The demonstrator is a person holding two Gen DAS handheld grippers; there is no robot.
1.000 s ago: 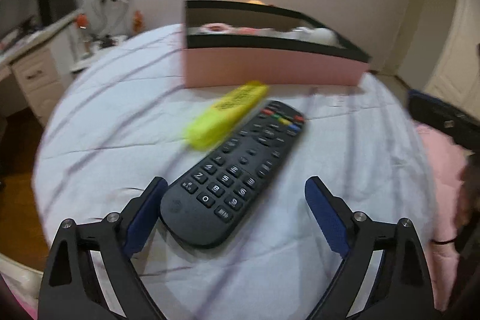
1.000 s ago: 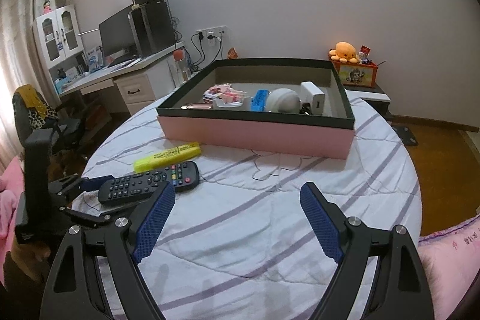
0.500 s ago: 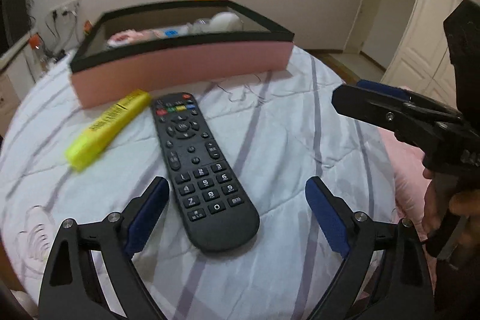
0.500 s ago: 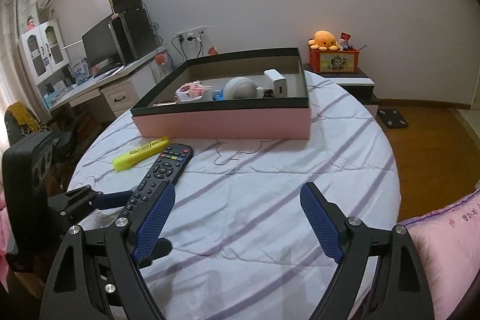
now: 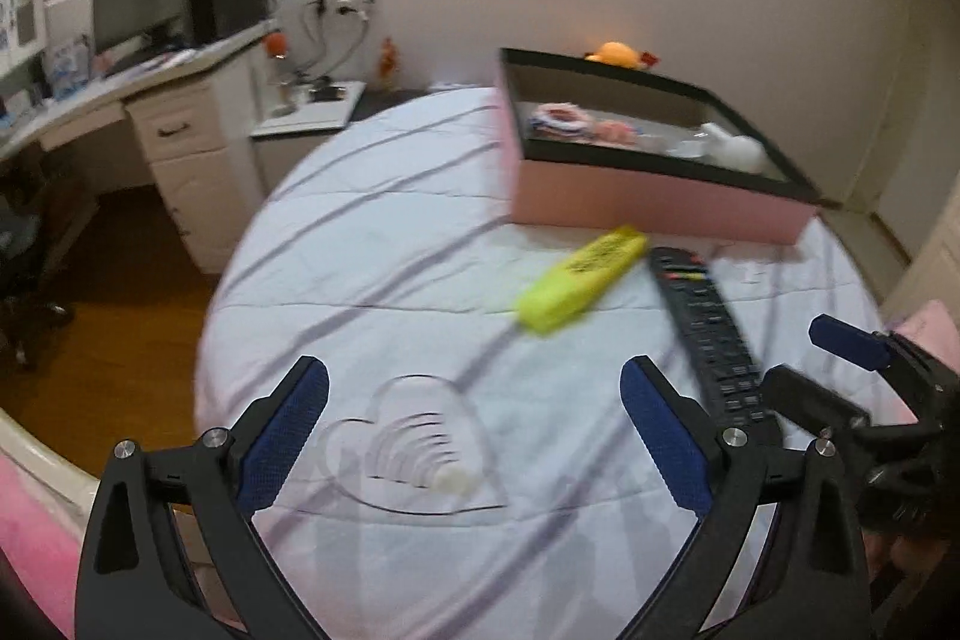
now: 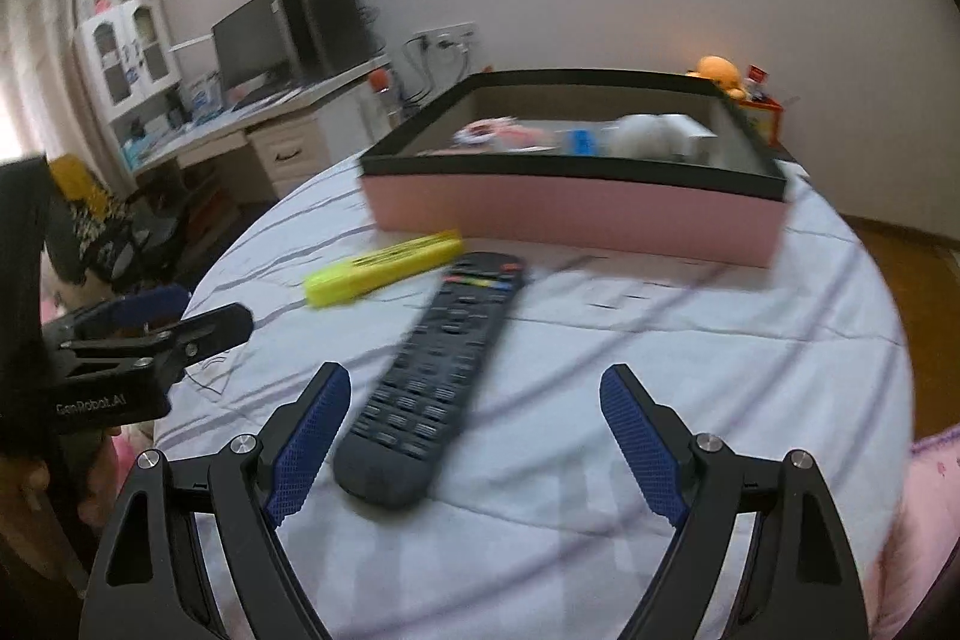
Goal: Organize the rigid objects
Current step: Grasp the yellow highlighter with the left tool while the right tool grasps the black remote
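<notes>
A black remote (image 6: 444, 370) lies on the striped white bedspread (image 6: 690, 370), its near end between the fingers of my right gripper (image 6: 474, 376). That gripper is open, and its pads stand clear of the remote. A yellow highlighter (image 6: 384, 268) lies just left of the remote, before a pink box (image 6: 570, 214) with a black rim. My left gripper (image 5: 472, 376) is open, its jaws still opening, with only a stitched heart on the bedspread between them. From there the remote (image 5: 702, 334) and highlighter (image 5: 582, 286) lie ahead to the right.
Several small items lie inside the pink box (image 5: 648, 196). A desk with a monitor (image 5: 138, 4) and drawers stands at the left across a wooden floor (image 5: 108, 340). An orange plush toy (image 6: 720, 73) sits behind the box. Pink bedding (image 6: 936, 490) lies at the right edge.
My left gripper has swung left off the remote, which is now outside its jaws. My right gripper has come down over the remote's near end.
</notes>
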